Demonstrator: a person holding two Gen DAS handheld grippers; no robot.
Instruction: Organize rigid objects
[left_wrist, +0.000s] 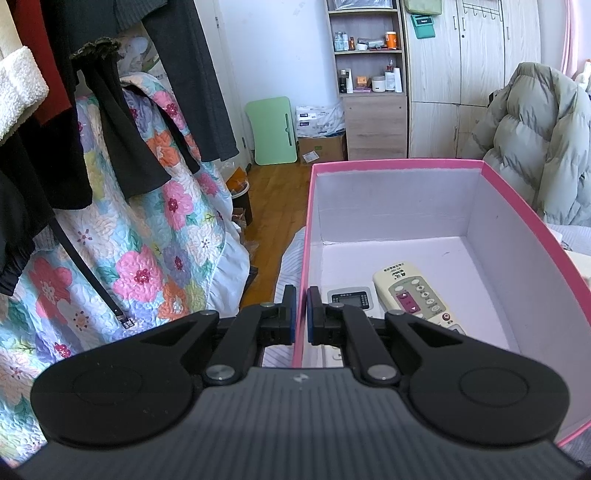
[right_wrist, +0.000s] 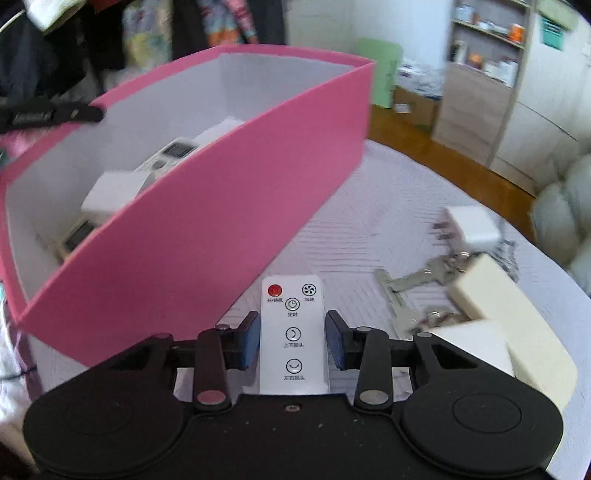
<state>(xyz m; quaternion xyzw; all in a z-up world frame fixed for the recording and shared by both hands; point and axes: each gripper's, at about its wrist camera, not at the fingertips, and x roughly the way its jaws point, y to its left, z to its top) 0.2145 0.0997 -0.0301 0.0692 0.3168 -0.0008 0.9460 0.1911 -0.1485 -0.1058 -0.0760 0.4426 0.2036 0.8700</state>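
Right claw (right_wrist: 291, 339) part open, pads either side of fan remote (right_wrist: 293, 332) on the bed just beside pink box (right_wrist: 207, 236); contact unclear. Remote looks light, stiff, slick plastic w/ thin flat sides: grip mid-length across the width. Left claw (left_wrist: 301, 314) pinched shut on box wall.

left tongs (left_wrist: 301, 314) pinched, right tongs (right_wrist: 292, 341) apart

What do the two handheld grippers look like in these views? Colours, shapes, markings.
Both look alike. The left gripper and the right gripper each have a matte black body with two round disc housings, black linkage arms with silver pivot pins, and fingers faced with blue pads. The left body has a ribbed top. No cables, hands or sleeves show.
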